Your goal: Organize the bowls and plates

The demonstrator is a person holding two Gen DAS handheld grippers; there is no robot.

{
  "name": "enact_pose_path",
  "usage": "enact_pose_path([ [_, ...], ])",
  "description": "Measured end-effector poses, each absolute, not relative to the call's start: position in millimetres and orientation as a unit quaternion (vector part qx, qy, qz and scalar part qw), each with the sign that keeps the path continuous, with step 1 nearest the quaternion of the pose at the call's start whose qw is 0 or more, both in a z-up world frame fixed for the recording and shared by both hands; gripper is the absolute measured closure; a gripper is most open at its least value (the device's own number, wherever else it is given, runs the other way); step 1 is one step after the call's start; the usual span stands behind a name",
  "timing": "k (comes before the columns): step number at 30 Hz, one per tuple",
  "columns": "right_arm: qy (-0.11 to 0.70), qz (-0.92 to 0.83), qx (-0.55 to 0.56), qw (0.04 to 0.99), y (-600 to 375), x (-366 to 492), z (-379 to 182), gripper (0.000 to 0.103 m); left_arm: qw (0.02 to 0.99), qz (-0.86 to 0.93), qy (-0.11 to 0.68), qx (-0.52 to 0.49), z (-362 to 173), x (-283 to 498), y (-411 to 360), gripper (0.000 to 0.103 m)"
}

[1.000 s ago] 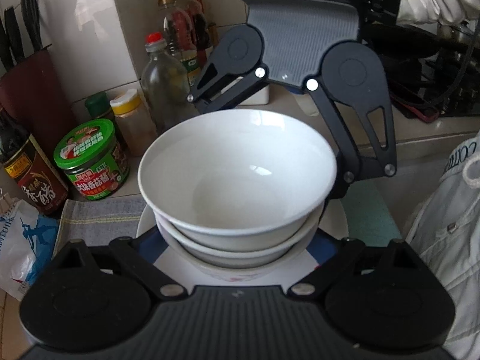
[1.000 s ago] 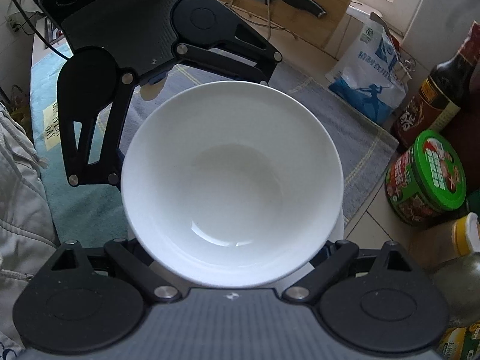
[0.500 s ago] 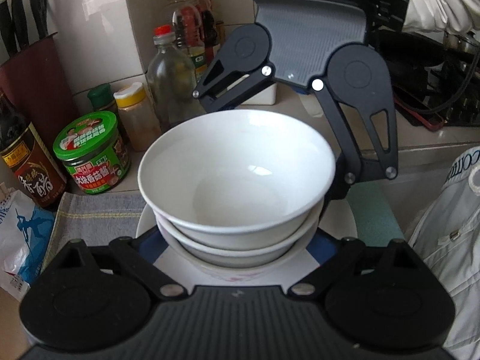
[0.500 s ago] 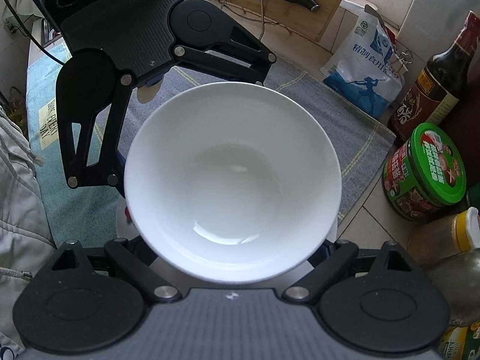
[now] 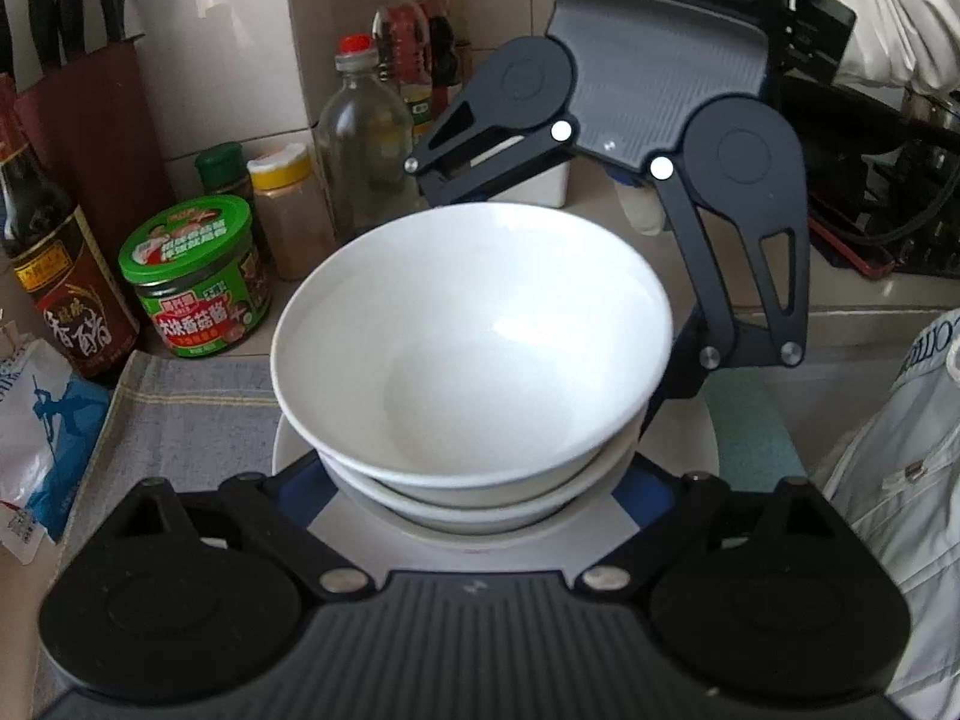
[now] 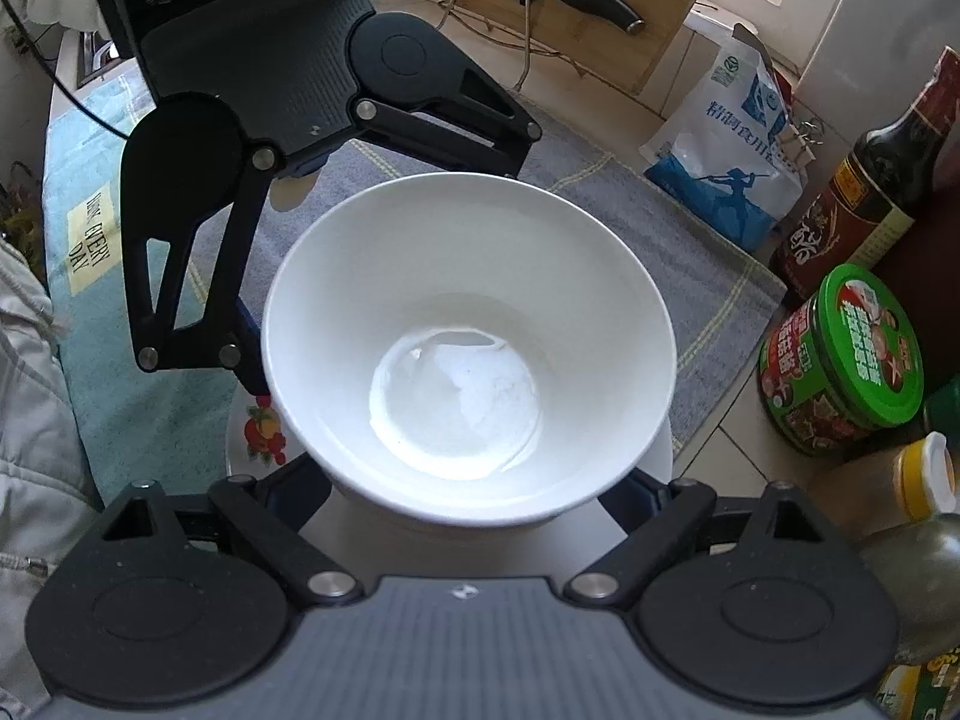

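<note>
Squarely centred: top bowl [image 5: 474, 324] nested in lower bowl [image 5: 480, 510], both upright on a plate [image 5: 282, 456] with a fruit print, over a grey towel [image 5: 180, 420] on the tabletop [image 6: 738, 456]. Flanked from opposite sides by left gripper [image 5: 474, 480] and right gripper [image 6: 468, 486], each facing the other across the stack. Spread wide, both of them, reaching in low beside the lower bowl, above the plate. Tips hidden under the bowl rim; cannot tell whether pressing on anything or merely alongside. Just off the towel's edge, near the stack: green-lidded jar [image 5: 198, 276].
</note>
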State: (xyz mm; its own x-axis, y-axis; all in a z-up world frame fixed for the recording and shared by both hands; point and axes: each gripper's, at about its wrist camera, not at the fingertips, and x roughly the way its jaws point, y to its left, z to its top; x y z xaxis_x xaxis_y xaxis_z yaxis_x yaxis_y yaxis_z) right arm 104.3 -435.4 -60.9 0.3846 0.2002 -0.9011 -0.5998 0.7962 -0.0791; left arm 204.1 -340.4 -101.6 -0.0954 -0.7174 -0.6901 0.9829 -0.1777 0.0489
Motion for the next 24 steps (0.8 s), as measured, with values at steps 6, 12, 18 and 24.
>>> enact_pose_path([
  [6, 0.497, 0.227, -0.194, 0.815, -436, 101, -60, 0.000, 0.620, -0.690, 0.203, 0.314, -101, 194, -334, 0.006],
  [12, 0.495, 0.173, -0.179, 0.833, -429, 90, -51, 0.000, 0.677, -0.670, 0.152, 0.261, -87, 181, -298, 0.001],
  [18, 0.509, 0.042, -0.152, 0.846, -403, 74, -46, 0.000, 0.739, -0.635, 0.100, 0.202, -63, 164, -246, 0.001],
  [24, 0.499, -0.107, -0.055, 0.858, -362, 48, -27, 0.000, 0.798, -0.570, 0.119, 0.156, -38, 149, -200, 0.001],
])
